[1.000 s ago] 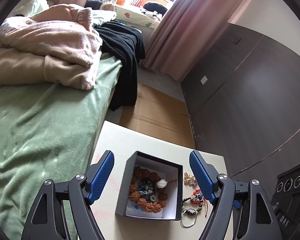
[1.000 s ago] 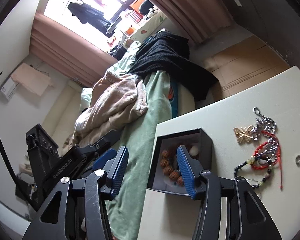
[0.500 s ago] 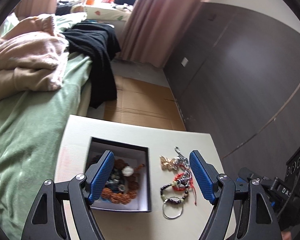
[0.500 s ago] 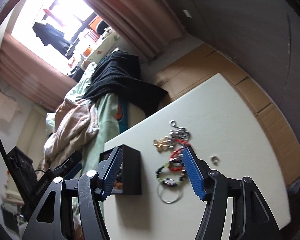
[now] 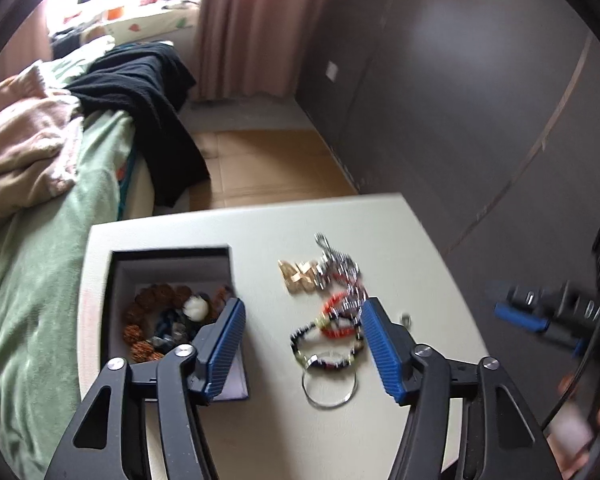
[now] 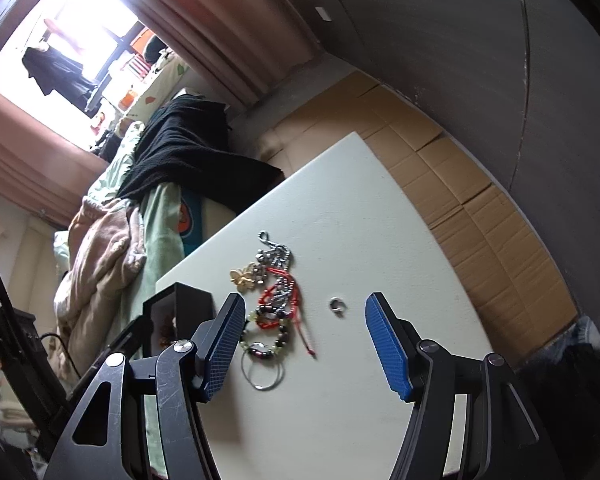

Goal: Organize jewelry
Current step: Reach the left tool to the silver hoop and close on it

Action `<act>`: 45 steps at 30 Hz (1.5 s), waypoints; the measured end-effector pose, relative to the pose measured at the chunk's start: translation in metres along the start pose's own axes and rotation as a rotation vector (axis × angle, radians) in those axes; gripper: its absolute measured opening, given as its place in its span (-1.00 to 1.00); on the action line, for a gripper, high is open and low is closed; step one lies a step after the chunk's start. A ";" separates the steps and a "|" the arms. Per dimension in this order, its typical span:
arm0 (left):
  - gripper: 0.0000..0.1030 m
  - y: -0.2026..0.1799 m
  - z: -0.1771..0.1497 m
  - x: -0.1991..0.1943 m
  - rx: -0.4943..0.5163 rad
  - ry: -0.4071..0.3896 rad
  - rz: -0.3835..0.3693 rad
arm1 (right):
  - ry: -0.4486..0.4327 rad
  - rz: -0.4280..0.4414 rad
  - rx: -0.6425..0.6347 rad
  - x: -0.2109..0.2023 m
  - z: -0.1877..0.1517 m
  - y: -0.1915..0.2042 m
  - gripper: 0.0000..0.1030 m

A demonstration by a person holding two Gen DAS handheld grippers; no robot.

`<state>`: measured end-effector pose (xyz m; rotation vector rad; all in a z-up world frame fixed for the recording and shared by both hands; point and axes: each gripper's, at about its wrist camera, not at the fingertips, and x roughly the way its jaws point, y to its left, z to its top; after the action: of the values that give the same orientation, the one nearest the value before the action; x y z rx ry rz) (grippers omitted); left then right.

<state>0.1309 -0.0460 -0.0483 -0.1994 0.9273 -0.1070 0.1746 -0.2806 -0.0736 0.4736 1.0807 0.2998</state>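
A black jewelry box (image 5: pixel 172 276) with bead bracelets inside sits on the left of the white table (image 5: pixel 400 240); it also shows in the right wrist view (image 6: pixel 188 304). A pile of jewelry (image 5: pixel 332 312) lies right of the box: a gold butterfly piece (image 6: pixel 242 278), a silver chain (image 6: pixel 276 256), red cord and bead bracelets (image 6: pixel 276 312), a thin wire hoop (image 6: pixel 262 376). A small silver ring (image 6: pixel 337 305) lies apart on the right. My left gripper (image 5: pixel 302 316) is open above the pile. My right gripper (image 6: pixel 304 312) is open above the pile and ring.
A bed with a green blanket (image 5: pixel 32 280), pink bedding (image 5: pixel 24 152) and a black garment (image 5: pixel 148 96) runs along the table's left side. Cardboard (image 6: pixel 460 184) covers the floor beyond the table. A dark wardrobe wall (image 5: pixel 460 100) stands on the right.
Both grippers swung right, from over the box to over the loose jewelry pile. The right gripper now frames the small ring too. Both stayed open.
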 end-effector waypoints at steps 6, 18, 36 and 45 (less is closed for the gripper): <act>0.14 -0.021 -0.013 0.011 0.085 0.065 0.006 | 0.007 -0.015 0.000 -0.007 0.002 -0.010 0.23; 0.50 -0.040 -0.037 0.041 0.102 0.207 -0.031 | 0.001 -0.008 0.007 -0.014 0.004 -0.016 0.23; 0.62 -0.035 -0.035 0.067 0.070 0.222 0.111 | 0.002 -0.006 0.004 -0.015 0.004 -0.019 0.23; 0.41 -0.047 -0.047 0.089 0.112 0.265 0.173 | 0.004 -0.020 -0.002 -0.014 0.003 -0.018 0.23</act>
<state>0.1457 -0.1134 -0.1350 0.0005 1.1944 -0.0256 0.1710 -0.3031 -0.0704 0.4609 1.0880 0.2844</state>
